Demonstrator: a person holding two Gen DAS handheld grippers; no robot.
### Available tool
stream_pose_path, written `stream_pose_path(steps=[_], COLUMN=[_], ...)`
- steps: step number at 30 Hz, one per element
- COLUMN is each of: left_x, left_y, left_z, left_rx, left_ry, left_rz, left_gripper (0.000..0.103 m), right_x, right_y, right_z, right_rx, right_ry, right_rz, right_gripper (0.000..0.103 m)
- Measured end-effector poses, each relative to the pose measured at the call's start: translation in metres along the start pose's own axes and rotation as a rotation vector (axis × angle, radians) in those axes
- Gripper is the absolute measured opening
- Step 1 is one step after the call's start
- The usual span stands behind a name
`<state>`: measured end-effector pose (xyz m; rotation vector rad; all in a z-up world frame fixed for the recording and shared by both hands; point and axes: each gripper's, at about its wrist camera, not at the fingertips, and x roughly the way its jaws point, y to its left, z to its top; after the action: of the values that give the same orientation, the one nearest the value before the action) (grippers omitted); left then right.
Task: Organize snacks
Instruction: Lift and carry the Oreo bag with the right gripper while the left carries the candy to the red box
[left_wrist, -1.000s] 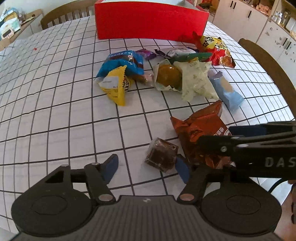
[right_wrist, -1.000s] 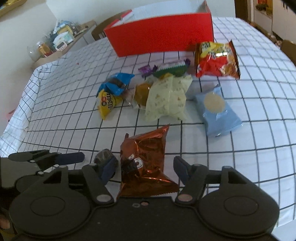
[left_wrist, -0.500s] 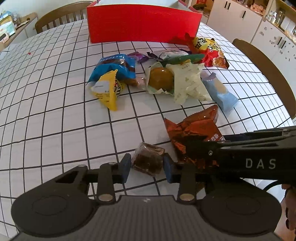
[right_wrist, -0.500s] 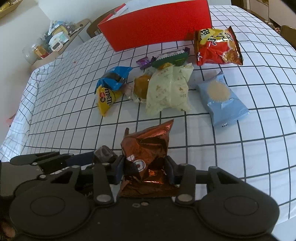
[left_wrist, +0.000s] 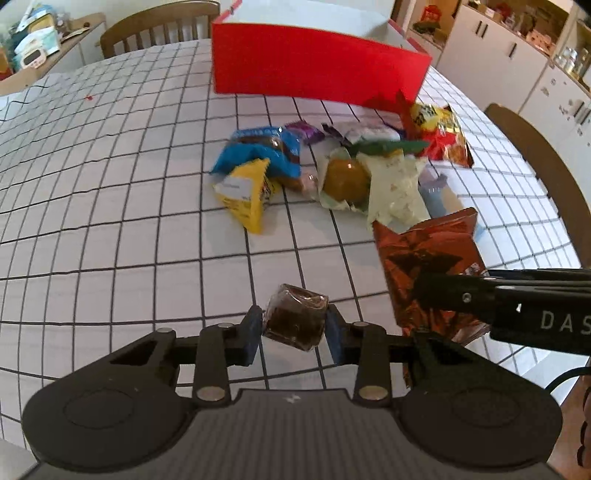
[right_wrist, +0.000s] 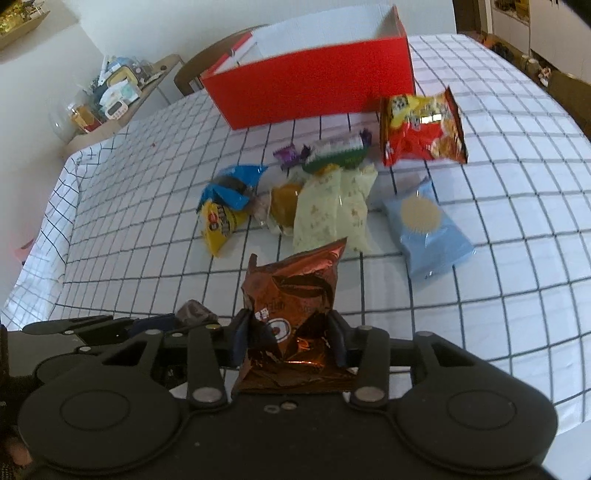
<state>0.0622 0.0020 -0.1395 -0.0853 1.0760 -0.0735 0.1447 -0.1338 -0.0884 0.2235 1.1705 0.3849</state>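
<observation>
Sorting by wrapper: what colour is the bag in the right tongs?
Shiny copper-brown foil bag, clearest in the right wrist view.

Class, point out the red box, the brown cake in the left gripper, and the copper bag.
Red box (left_wrist: 314, 70): left wrist view, front wall.
Brown cake (left_wrist: 295, 317): left wrist view, wrapper middle.
Copper bag (right_wrist: 291, 295): right wrist view, crinkled front.

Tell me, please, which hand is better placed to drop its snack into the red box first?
Neither clearly: the left gripper holds the brown cake, the right gripper the copper bag, side by side before the red box.
</observation>
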Motion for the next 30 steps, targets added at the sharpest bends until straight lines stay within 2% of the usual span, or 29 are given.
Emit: stream_pose_path(steps=[9,17,24,30], left_x=[-0.037,-0.063,-0.072,-0.068], left_y=[0.000,-0.009,-0.018,-0.021], left_z=[0.033,0.076,0.117,0.153], left_rx=[-0.042,-0.029,-0.005,-0.003], left_ry=[-0.064,-0.127,-0.166,-0.167], left_rz=[-0.017,-0.018,-0.007,0.007], left_gripper=[0.035,0.035,0.035,0.035], right_x=[-0.024,-0.043,-0.051,-0.054], right_y=[0.004,0.007,0.007,0.002], right_z=[0.030,0.067,0.103,0.134], right_rx=[-0.017,-0.050,-0.081,-0.076], right_ry=[-0.057,-0.115,-0.167,-0.189], right_rz=[-0.001,0.005,-0.016,-0.012], right_gripper=[0.043,0.043,0.043,0.043])
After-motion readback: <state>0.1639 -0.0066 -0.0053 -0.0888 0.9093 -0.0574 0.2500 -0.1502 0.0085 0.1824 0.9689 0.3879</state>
